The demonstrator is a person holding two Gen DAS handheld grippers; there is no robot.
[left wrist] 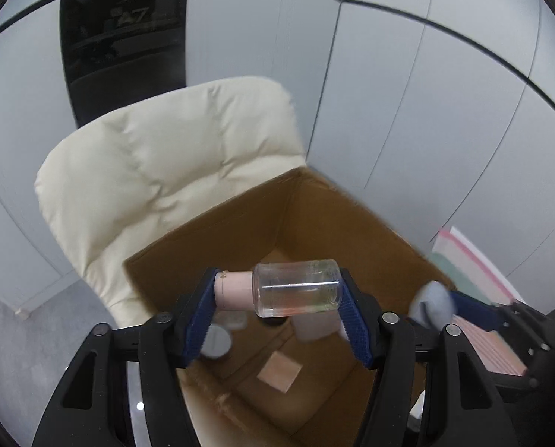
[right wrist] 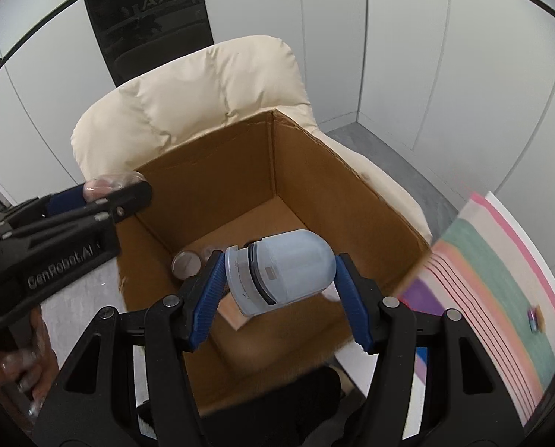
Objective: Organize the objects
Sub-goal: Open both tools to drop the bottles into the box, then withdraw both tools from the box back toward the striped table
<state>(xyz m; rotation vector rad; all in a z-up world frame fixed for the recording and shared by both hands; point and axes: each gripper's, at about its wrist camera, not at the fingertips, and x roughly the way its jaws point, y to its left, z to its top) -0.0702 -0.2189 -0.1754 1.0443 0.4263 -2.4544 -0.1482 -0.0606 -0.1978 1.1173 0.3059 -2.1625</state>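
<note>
My left claw [left wrist: 277, 294] clamped on clear bottle [left wrist: 296, 292] with pink cap, held sideways over open cardboard box [right wrist: 240, 171]. My right claw [right wrist: 279, 275] clamped on pale blue domed container [right wrist: 288, 270] — also above box, cream cushion [right wrist: 202, 85] behind.

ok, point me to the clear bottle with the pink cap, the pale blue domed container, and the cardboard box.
clear plastic bottle with pink cap [left wrist: 296, 287], left wrist view, on its clear body.
pale blue domed plastic container [right wrist: 288, 266], right wrist view, on its dome.
brown cardboard box [right wrist: 314, 171], right wrist view, on its inner wall.
</note>
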